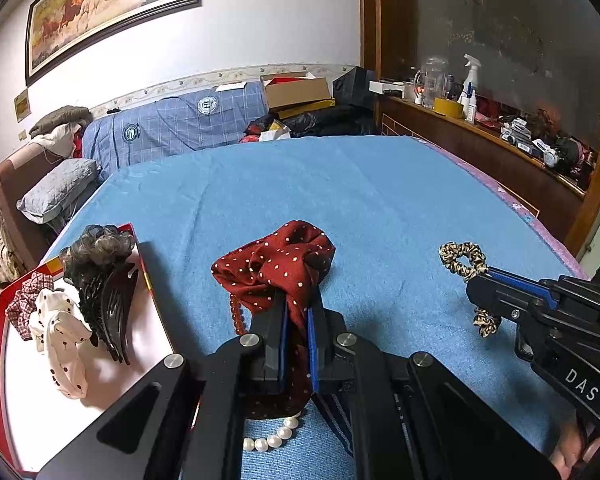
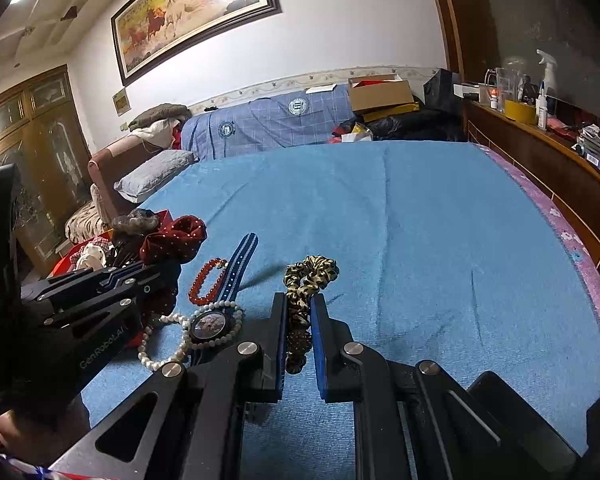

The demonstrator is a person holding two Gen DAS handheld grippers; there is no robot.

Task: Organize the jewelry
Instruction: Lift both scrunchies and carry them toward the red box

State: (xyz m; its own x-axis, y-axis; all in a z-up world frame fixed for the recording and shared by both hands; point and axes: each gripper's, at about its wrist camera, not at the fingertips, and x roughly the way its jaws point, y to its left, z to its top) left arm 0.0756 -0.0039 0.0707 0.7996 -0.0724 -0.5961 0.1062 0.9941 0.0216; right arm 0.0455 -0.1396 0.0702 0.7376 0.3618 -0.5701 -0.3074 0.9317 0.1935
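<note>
My left gripper (image 1: 298, 300) is shut on a dark red polka-dot scrunchie (image 1: 278, 260), held just above the blue bedspread (image 1: 340, 192). My right gripper (image 2: 299, 304) is shut on a leopard-print scrunchie (image 2: 312, 276), which also shows in the left wrist view (image 1: 462, 258). On the bedspread lie a red bead bracelet (image 2: 204, 280), a pearl necklace (image 2: 160, 356) and a watch (image 2: 212, 324) with a blue striped strap. The pearls (image 1: 272, 438) lie under my left gripper.
A red-rimmed white tray (image 1: 112, 384) at the left holds a black claw clip (image 1: 108, 304), a grey scrunchie (image 1: 96, 246), a white dotted scrunchie (image 1: 60, 332) and a checked one (image 1: 26, 296). A wooden headboard shelf (image 1: 480, 132) with bottles runs along the right.
</note>
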